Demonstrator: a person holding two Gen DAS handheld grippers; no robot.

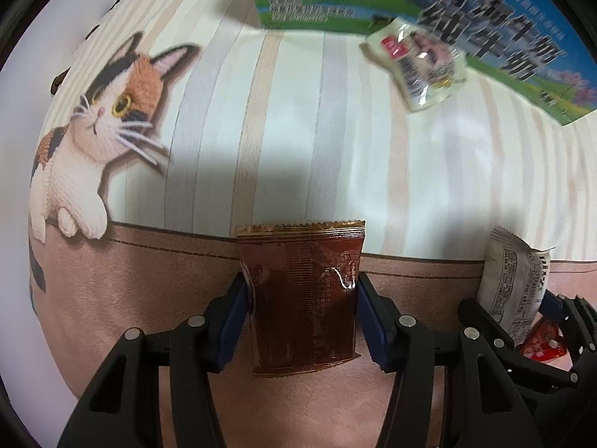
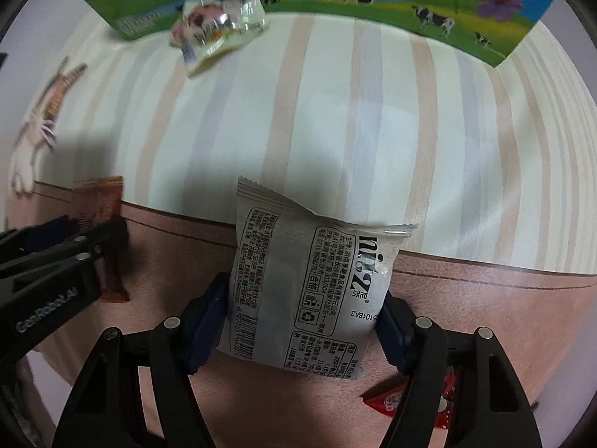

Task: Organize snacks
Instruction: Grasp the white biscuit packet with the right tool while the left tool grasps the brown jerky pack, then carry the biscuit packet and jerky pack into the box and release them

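Left gripper (image 1: 302, 310): its 2 fingers (image 1: 233, 321) are closed in on the sides of a brown packet (image 1: 304, 298), which stands upright between the blue pads with its crimped top edge upward.
Right gripper (image 2: 304, 313): its fingers (image 2: 395, 336) pinch a white packet (image 2: 309, 291) by both sides; the printed back faces the camera and the packet tilts a little.
Where the snacks are: both held packets hang above the bench (image 1: 335, 130), over its pink front band. A clear packet (image 1: 418, 63) lies on the striped cloth near the far edge, just in front of a milk carton box (image 1: 485, 18). A red packet (image 2: 410, 401) lies low on the pink band, partly hidden under the right gripper.
Other things: a knitted cat picture (image 1: 97, 119) is printed on the cloth at the left.
Stage, as a judgement: 2 snacks are in hand and not yet placed; 2 others are not gathered.
Risk 1: both packets are thin and slippery, held only by their edges, so a quick swing could let 1 slide out or twist.
Risk 2: the 2 grippers are close side by side; moving them together could knock 1 packet against the other.
Risk 3: squeezing harder could crush the contents.
Risk 4: lowering the right gripper blindly could trap the red packet.
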